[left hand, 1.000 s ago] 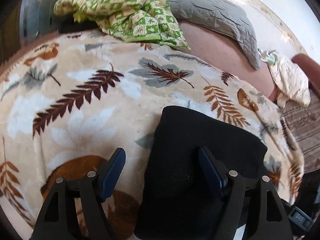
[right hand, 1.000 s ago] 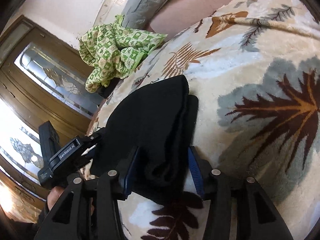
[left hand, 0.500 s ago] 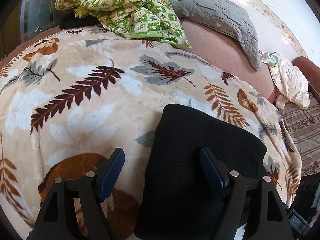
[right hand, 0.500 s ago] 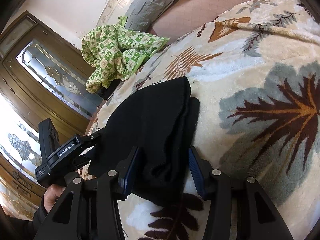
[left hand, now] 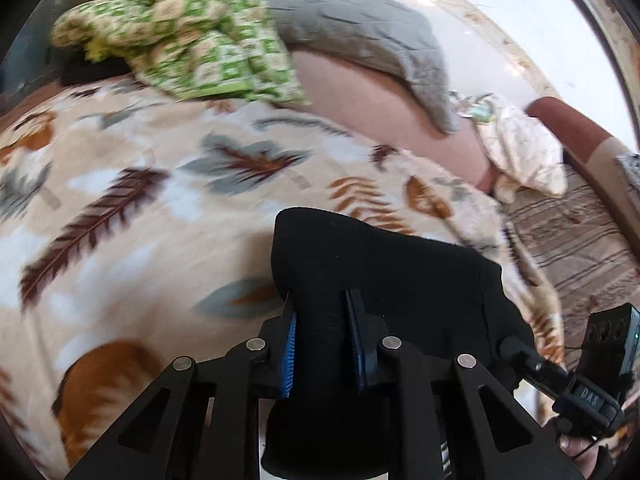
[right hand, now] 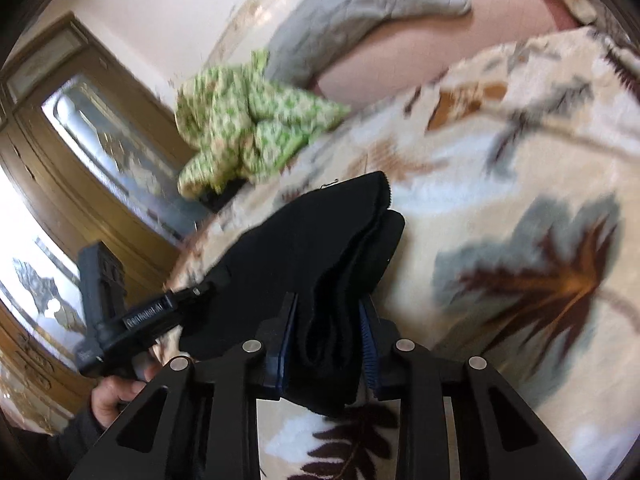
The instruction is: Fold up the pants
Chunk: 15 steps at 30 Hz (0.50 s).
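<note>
My left hand-held gripper (left hand: 320, 342) and right hand-held gripper (right hand: 328, 346) each pinch the black pants (left hand: 384, 280), low in the frame on the leafy blanket (left hand: 132, 216). I lift both together, evenly.

White lettering "DAS" is showing on the right hand-held gripper (left hand: 591, 392), and blurred "GenRobot.AI" is showing on the left hand-held gripper (right hand: 148, 314).

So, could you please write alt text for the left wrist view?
The left gripper is shut on the near edge of folded black pants lying on a leaf-patterned blanket. A green checked cloth and grey pillow lie beyond.
</note>
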Each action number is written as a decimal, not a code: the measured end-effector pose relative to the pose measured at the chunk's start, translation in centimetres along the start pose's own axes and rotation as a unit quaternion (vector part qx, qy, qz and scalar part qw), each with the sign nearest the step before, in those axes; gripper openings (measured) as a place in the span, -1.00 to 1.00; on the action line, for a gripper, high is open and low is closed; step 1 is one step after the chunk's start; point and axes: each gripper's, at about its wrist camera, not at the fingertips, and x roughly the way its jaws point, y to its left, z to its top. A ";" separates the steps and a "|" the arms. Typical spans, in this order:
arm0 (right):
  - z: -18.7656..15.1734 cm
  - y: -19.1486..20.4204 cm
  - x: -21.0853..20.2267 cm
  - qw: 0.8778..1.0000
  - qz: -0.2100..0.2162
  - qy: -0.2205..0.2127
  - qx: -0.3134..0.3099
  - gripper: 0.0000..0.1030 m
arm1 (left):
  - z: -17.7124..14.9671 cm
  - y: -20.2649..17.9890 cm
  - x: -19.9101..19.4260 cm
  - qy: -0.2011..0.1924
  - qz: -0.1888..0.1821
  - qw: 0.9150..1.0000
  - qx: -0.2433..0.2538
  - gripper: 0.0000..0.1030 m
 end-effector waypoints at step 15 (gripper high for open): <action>2.3 -8.7 -0.2 0.988 -0.048 0.011 0.148 -0.18 | 1.7 2.0 8.4 0.058 -0.040 0.997 -0.018 0.19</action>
